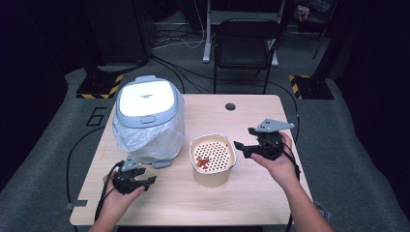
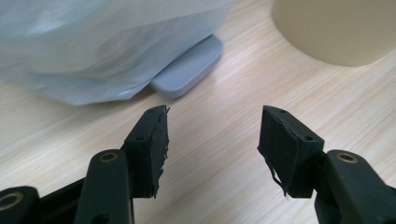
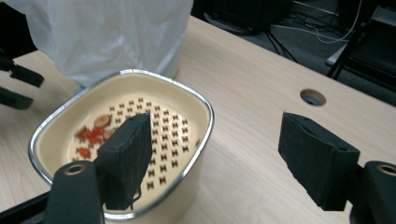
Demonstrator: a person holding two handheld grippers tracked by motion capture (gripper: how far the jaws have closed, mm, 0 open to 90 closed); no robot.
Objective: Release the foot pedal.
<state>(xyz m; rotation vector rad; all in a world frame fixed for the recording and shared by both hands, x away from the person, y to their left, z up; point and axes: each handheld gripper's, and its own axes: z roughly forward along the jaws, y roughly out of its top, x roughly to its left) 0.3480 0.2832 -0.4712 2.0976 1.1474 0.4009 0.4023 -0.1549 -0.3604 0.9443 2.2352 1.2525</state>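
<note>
While the cream strainer bowl point(image 1: 212, 159) stands near the middle of the worktop point(image 1: 251, 193), a few red scraps point(image 1: 201, 162) lie on its perforated insert. Just beside it on its right, the right gripper point(image 1: 245, 147) hangs with jaws spread and nothing between them. To its left, the left gripper point(image 1: 145, 181) is likewise spread and empty, near the bag-lined bin point(image 1: 148, 121), whose lid writing is too small to read
</note>
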